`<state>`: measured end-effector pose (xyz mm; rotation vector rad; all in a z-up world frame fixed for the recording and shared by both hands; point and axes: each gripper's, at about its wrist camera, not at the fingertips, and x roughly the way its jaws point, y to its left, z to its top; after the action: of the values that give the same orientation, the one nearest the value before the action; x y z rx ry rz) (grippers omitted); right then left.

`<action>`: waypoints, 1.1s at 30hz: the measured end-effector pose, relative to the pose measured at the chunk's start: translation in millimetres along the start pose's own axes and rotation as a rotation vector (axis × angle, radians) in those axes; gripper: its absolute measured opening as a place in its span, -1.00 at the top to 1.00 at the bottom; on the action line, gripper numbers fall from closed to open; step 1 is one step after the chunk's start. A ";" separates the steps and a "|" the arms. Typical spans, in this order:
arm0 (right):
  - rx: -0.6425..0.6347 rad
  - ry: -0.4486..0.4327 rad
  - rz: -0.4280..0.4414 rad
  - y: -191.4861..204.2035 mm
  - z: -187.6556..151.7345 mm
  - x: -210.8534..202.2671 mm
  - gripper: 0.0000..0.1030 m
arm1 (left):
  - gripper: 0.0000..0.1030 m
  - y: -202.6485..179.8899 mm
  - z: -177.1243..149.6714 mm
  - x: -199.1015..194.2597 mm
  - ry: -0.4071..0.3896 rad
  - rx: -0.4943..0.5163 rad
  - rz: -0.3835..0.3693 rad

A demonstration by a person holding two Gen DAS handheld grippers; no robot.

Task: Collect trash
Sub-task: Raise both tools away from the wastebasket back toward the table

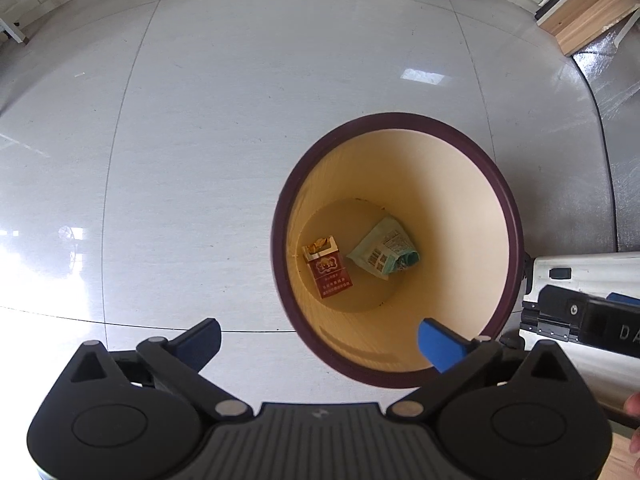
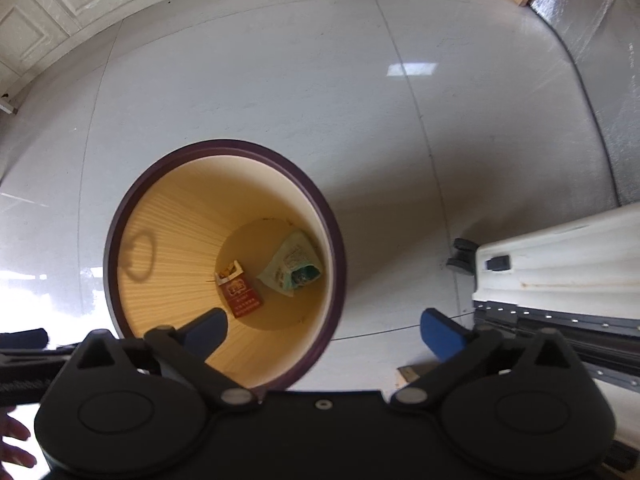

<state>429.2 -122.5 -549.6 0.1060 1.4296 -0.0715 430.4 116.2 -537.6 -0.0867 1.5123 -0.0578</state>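
A red cigarette pack [image 1: 329, 272] and a crumpled pale green wrapper [image 1: 385, 254] lie side by side, just apart, on the bottom of a round bin [image 1: 280, 216] with a dark purple rim and a cream inside. The pack's lid is flipped open; its print is too small to read, as is the wrapper's. The bin stands upright on a grey tiled floor [image 1: 240, 100].

The left gripper [image 1: 320, 340] hangs above the bin's near left edge, its jaws wide apart with nothing between them; its right blue pad covers part of the near inner wall. The right gripper [image 2: 324, 334] hangs above the bin's near right edge, jaws equally wide and empty, its left pad overlapping the near wall in that view. Both gripper bodies hide the bin's nearest rim.

To the right, a white wheeled case [image 2: 560, 256] is cut off by the frame edge. A fingertip [image 1: 634, 404] shows at the edge of the left view, and part of a hand [image 2: 14, 446] at the edge of the right view.
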 end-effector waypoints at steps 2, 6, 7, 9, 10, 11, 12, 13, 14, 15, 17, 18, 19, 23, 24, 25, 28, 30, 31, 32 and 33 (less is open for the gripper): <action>-0.011 -0.009 -0.011 -0.2 -3.5 -6.5 -1.00 | -1.00 2.2 -3.2 -8.2 -0.014 -0.005 0.002; -0.028 -0.009 -0.022 2.9 -8.5 -24.0 -1.00 | -1.00 2.2 -10.1 -29.8 -0.038 -0.005 -0.005; -0.034 -0.012 -0.029 4.7 -9.7 -30.2 -1.00 | -1.00 2.9 -12.1 -38.7 -0.046 -0.005 -0.006; -0.049 -0.016 -0.044 9.6 -12.3 -44.7 -1.00 | -1.00 4.1 -16.2 -56.3 -0.057 -0.007 -0.010; -0.055 -0.016 -0.052 12.0 -13.8 -53.3 -1.00 | -1.00 4.8 -19.0 -65.9 -0.062 -0.004 -0.011; -0.058 -0.016 -0.059 14.5 -15.3 -62.6 -1.00 | -1.00 5.3 -22.1 -75.5 -0.065 0.001 -0.008; -0.057 -0.017 -0.062 16.8 -17.0 -72.9 -1.00 | -1.00 6.2 -24.8 -86.0 -0.068 0.005 -0.001; -0.058 -0.019 -0.065 19.3 -18.4 -83.9 -1.00 | -1.00 7.3 -28.0 -97.1 -0.070 0.004 0.004; -0.060 -0.026 -0.063 22.4 -19.9 -95.4 -1.00 | -1.00 8.7 -31.3 -108.7 -0.071 0.001 0.006; -0.065 -0.030 -0.063 26.1 -21.7 -106.3 -1.00 | -1.00 10.2 -34.5 -119.4 -0.073 -0.003 0.007; -0.102 -0.038 -0.066 34.1 -27.0 -128.0 -1.00 | -1.00 12.5 -41.5 -140.7 -0.083 -0.009 0.008; -0.123 -0.053 -0.063 37.2 -30.4 -139.7 -1.00 | -1.00 14.1 -44.2 -149.9 -0.090 -0.012 0.011; -0.139 -0.058 -0.064 39.9 -32.8 -149.6 -1.00 | -1.00 15.6 -46.9 -160.2 -0.097 -0.017 0.016; -0.148 -0.062 -0.049 45.6 -42.5 -190.9 -1.00 | -1.00 21.3 -55.3 -201.5 -0.134 -0.050 0.015; -0.145 -0.064 -0.046 46.7 -44.8 -202.5 -1.00 | -1.00 22.3 -57.6 -213.5 -0.144 -0.055 0.013; -0.145 -0.068 -0.045 48.0 -47.1 -214.3 -1.00 | -1.00 22.8 -60.5 -224.7 -0.152 -0.059 0.010; -0.138 -0.080 -0.030 51.0 -53.6 -250.1 -1.00 | -1.00 19.9 -70.1 -252.6 -0.174 -0.062 0.004; -0.140 -0.087 -0.028 55.2 -56.9 -272.5 -1.00 | -1.00 19.6 -76.9 -272.5 -0.188 -0.072 -0.007; -0.147 -0.093 -0.019 57.3 -58.1 -283.2 -1.00 | -1.00 18.9 -79.8 -281.8 -0.193 -0.076 -0.011; -0.157 -0.100 -0.013 59.6 -59.2 -293.4 -1.00 | -1.00 18.4 -82.8 -291.4 -0.199 -0.077 -0.013; -0.170 -0.111 -0.014 63.0 -60.5 -304.3 -1.00 | -1.00 17.9 -85.5 -300.2 -0.206 -0.078 -0.016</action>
<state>334.3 -57.3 -254.7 -0.0480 1.3199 0.0324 327.4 159.8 -245.7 -0.1627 1.3080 -0.0026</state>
